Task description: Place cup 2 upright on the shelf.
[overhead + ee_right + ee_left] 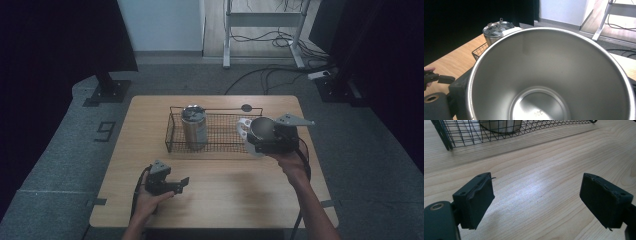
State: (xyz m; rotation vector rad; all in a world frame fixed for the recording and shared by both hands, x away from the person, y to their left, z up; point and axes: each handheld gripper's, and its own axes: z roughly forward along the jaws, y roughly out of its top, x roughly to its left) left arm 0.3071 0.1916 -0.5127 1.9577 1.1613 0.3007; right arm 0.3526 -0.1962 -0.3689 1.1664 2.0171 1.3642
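Note:
My right gripper (266,144) is shut on a steel cup (262,129) with a white outside, holding it just off the right end of the wire basket (172,139). In the right gripper view the cup's shiny inside (549,75) opens toward the camera, tilted. A lidded steel tumbler (194,127) stands upright in the left part of the basket, and its lid (498,27) shows past the cup's rim. My left gripper (178,186) rests low over the table's near left, open. Its jaws (536,197) stand wide apart over bare wood with nothing between them.
The wooden table (225,190) has a round black grommet (246,107) behind the basket. The basket's front wall (499,135) lies ahead of the left gripper. Dark curtains flank the table; a desk frame and cables (270,40) lie on the floor beyond.

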